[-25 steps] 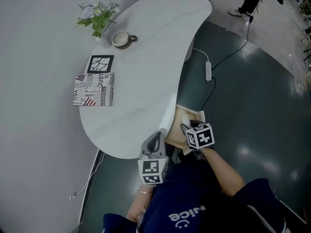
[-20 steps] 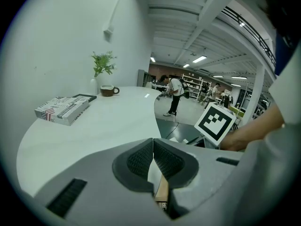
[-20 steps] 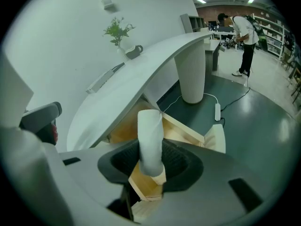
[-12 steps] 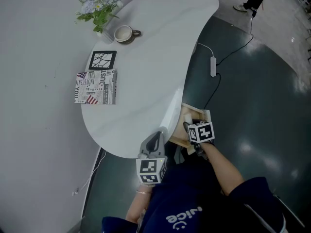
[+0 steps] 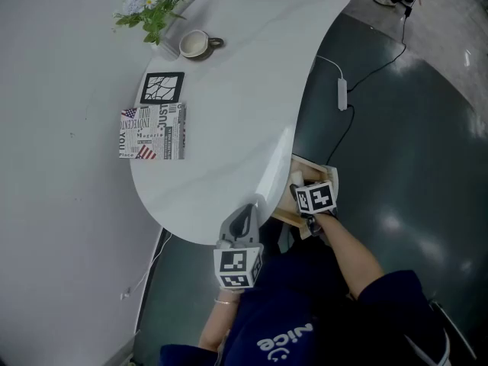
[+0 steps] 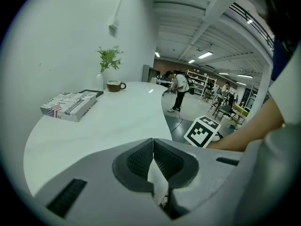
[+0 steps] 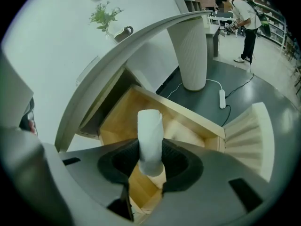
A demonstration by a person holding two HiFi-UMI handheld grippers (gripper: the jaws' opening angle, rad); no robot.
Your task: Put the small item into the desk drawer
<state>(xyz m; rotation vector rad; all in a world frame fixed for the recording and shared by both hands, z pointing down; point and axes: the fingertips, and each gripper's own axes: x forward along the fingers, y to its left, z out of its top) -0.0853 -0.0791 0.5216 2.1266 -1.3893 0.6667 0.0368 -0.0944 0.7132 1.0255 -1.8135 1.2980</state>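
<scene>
Right gripper [image 7: 150, 160]: jaws partly apart and clamped on the small item [image 7: 149, 134], a white, roll-shaped cylinder. The dark pads press on its lower half from both sides. The upper half stands clear above the jaws and leans slightly.

We see the item over the open desk drawer [image 7: 181, 109], pale wood inside, pulled out from beneath the near edge of the tabletop [image 5: 244, 90]. It looks to be above the drawer floor, not touching it, though the right gripper view makes depth hard to judge. In the head view the right gripper [image 5: 297, 193] sits right at the drawer [image 5: 306, 166], its marker cube covering the item.

Left gripper [image 6: 153, 155]: jaws closed, pads meeting along a thin line. We make out nothing gripped; the pale wedge below the pads is probably the surface behind them. This gripper [image 5: 244, 216] hangs at the near edge of the tabletop, pointing across it.

By the far left edge lie a printed book [image 5: 151, 132], a black square mat [image 5: 161, 88], a cup [image 5: 194, 43] and a small plant [image 5: 150, 17].
</scene>
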